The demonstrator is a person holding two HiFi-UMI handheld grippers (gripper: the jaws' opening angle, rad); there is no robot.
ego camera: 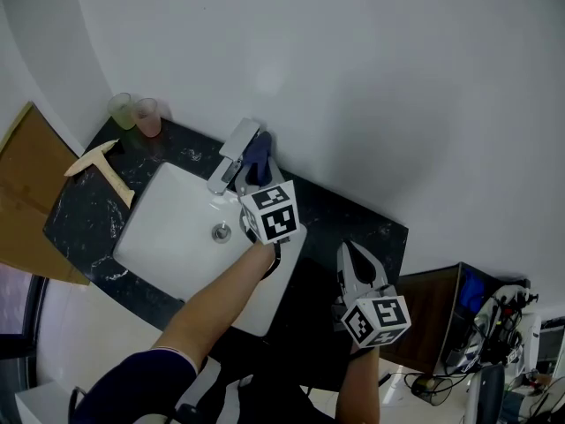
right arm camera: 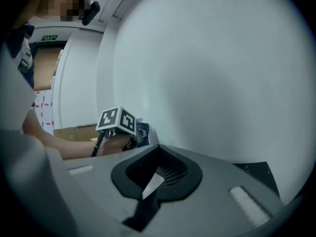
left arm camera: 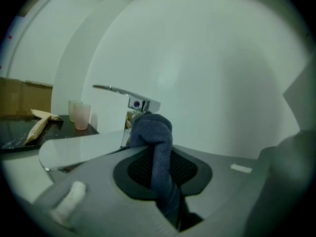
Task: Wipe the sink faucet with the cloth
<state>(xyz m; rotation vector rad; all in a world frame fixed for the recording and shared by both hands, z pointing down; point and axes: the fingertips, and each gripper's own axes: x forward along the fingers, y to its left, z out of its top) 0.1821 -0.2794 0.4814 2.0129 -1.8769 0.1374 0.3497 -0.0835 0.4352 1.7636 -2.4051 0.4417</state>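
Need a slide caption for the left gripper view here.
Left gripper, shut on a dark blue knitted cloth, holds it at the chrome lever faucet above the white sink.

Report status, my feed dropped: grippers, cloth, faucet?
Left gripper shut on cloth, beside faucet. Right gripper shut, empty. Cups stand clear of faucet.

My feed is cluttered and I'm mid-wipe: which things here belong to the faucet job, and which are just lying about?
In the job:
faucet
blue cloth, clamped in the left gripper
sink

Lying about:
green cup, pink cup and wooden T-shaped tool on the counter
cardboard sheet
right gripper, shut and empty
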